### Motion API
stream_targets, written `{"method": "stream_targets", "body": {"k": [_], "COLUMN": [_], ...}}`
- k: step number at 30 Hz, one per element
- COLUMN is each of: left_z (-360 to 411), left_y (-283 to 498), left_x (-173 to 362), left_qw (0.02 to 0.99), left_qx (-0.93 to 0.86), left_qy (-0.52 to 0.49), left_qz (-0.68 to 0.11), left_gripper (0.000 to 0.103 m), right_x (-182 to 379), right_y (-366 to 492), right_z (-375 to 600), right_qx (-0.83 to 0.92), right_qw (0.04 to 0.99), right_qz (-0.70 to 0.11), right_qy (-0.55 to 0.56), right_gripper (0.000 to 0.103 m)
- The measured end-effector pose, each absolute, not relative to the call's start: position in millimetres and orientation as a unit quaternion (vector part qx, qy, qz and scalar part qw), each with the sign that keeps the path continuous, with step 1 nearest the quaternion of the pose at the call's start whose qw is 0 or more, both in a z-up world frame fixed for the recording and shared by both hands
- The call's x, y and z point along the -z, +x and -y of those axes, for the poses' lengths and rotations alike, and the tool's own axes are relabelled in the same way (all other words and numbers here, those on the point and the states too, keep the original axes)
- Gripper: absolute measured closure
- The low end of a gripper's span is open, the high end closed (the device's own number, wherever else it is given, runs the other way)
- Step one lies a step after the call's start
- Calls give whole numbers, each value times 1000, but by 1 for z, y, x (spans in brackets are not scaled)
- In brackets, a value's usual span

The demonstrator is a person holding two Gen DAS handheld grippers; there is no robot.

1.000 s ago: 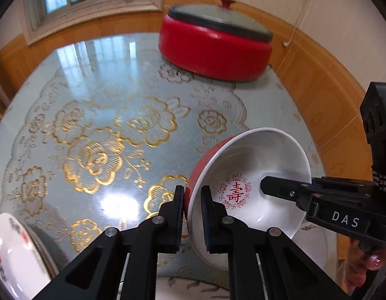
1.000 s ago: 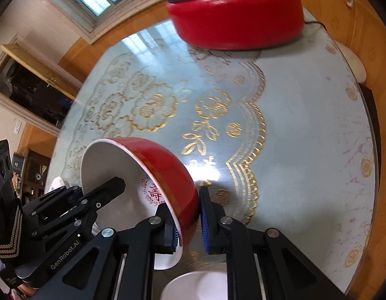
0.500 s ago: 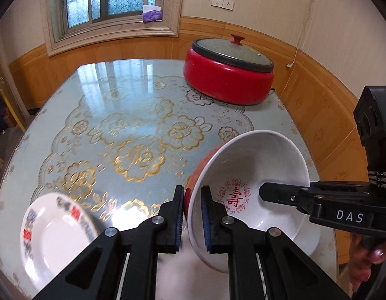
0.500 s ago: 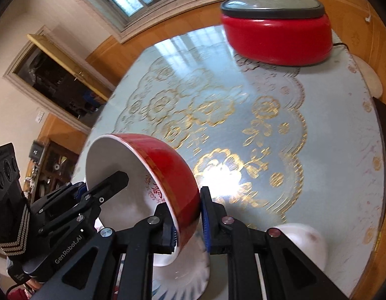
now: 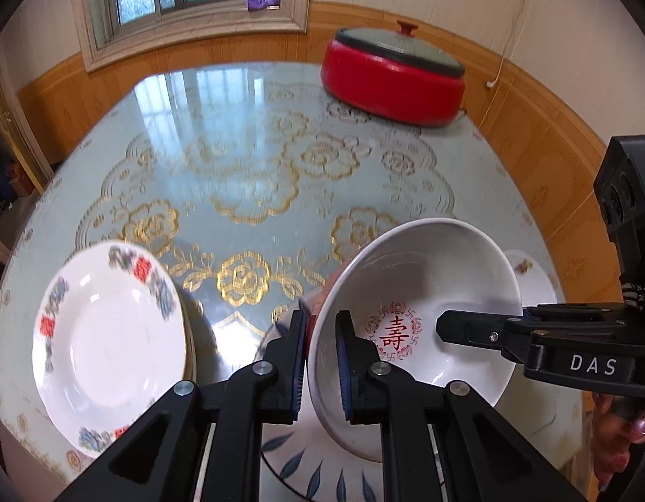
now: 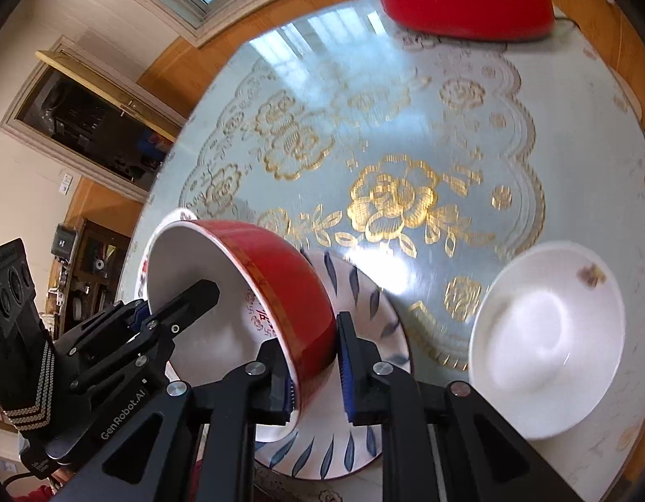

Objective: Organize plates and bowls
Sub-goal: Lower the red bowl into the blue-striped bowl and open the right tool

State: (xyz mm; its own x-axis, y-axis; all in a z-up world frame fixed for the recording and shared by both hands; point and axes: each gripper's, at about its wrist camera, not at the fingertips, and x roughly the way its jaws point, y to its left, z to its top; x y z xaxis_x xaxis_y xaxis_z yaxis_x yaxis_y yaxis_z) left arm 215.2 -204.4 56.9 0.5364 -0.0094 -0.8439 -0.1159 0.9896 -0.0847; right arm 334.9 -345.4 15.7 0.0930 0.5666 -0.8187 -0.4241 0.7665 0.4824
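Left gripper (image 5: 320, 359): clamped on the near rim of the red bowl (image 5: 414, 313).
Right gripper (image 6: 314, 370): clamped on the opposite rim — one finger inside, one outside.
Red bowl: held tilted above the blue-leaf plate (image 6: 364, 293).
Floral plate (image 5: 109, 334): at the left, on the table (image 5: 239, 167).
White bowl (image 6: 548, 334): at the right, apart.
Red cooker (image 5: 393, 75): at the far edge.

Two close downward views, shared bowl (image 5: 418, 326)

table (image 5: 255, 159) (gold-flowered cover) | on it: floral plate (image 5: 109, 334), leaf-patterned plate (image 6: 364, 309), white bowl (image 6: 548, 343), red pot (image 5: 393, 79)
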Motion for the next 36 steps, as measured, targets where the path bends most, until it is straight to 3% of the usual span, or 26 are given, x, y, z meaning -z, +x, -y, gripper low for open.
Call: {"method": "stream_targets", "body": {"k": [14,21,32,36], "left_z": [204,203,206,210], "left_y": [215,216,213,213], "left_x": [-8,-2,-9,-9], "left_qw": [839,833,839,841], "left_qx": [-35,-34,-35,-35], "left_qy": [-62,-75,-64,-54], "left_qz": [-540,-547,-539,-538], "left_gripper": [90,75,72,70], "right_x": [36,39,38,18], "right_y": [327,327,327,318], "right_z": [339,335,332,330], "right_qx": [-307,-306,-296,-283], "right_qw": [707,708,715,753], "right_qz": [-635,-634,-631,-594], "right_qy": [57,56,53,-7], "right_gripper": [85,81,80,80]}}
